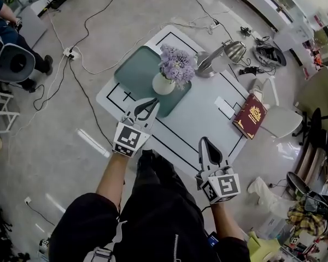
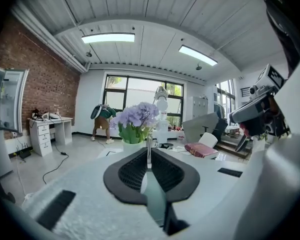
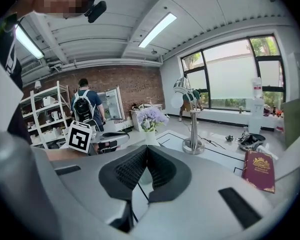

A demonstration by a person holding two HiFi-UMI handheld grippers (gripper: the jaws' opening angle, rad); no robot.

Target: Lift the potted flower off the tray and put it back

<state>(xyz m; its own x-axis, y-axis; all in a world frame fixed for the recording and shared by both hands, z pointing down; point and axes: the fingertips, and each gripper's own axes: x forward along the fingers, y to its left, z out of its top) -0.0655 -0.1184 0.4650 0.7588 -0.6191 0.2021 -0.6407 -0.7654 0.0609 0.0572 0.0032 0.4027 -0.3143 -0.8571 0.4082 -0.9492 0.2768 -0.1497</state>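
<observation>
Both sets of fingers clenched empty: left gripper (image 1: 152,106) and right gripper (image 1: 207,141) hover short
Potted flower (image 1: 172,71) rests on the tray (image 1: 131,72), far left corner of the tabletop (image 1: 205,113), unlifted

- The potted flower (image 1: 172,70) was seen with lilac blooms and a white pot.
- The tray (image 1: 132,72) was coloured teal.
- The table (image 1: 208,119) was white, marked with black lines.
- The book (image 1: 250,115), at the right, was dark red, stamped in gold.

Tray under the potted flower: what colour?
The tray is a plain, muted teal-green with no pattern. It shows best in the head view.
</observation>
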